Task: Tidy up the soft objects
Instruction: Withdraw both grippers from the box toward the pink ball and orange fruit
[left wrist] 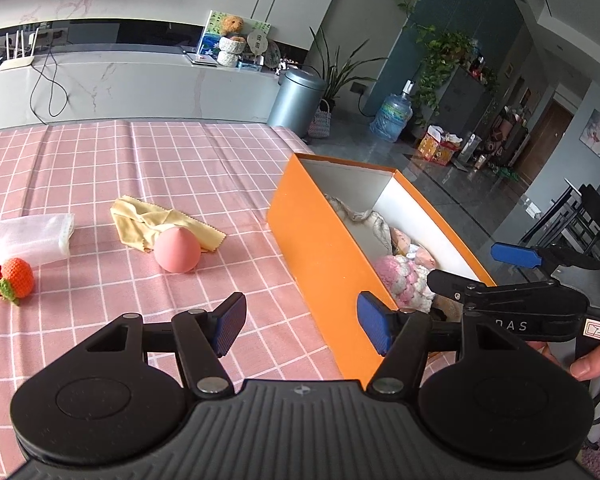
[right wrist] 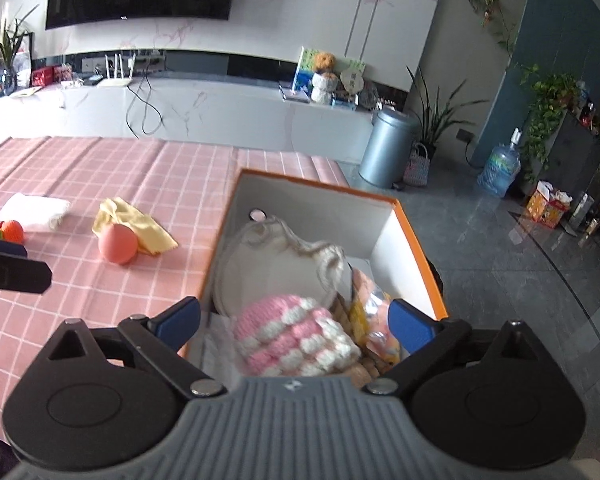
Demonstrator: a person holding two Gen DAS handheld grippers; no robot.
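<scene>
A table (left wrist: 100, 160) covered in pink checked cloth fills your view. An open orange box (left wrist: 320, 248) stands along its right edge, holding a cream cloth (right wrist: 276, 260) and a pink-and-white knitted piece (right wrist: 292, 336). Toward the left edge lie a white mesh pouch (left wrist: 28, 236), a yellow cloth (left wrist: 156, 220), a pink egg-shaped sponge (left wrist: 177, 250) touching that cloth, and a small crocheted orange fruit (left wrist: 16, 276). Your right gripper (right wrist: 296, 324) hangs over the box, fingers spread wide, empty. Your left gripper (left wrist: 302, 320) hangs above the cloth beside the box, fingers apart, empty.
</scene>
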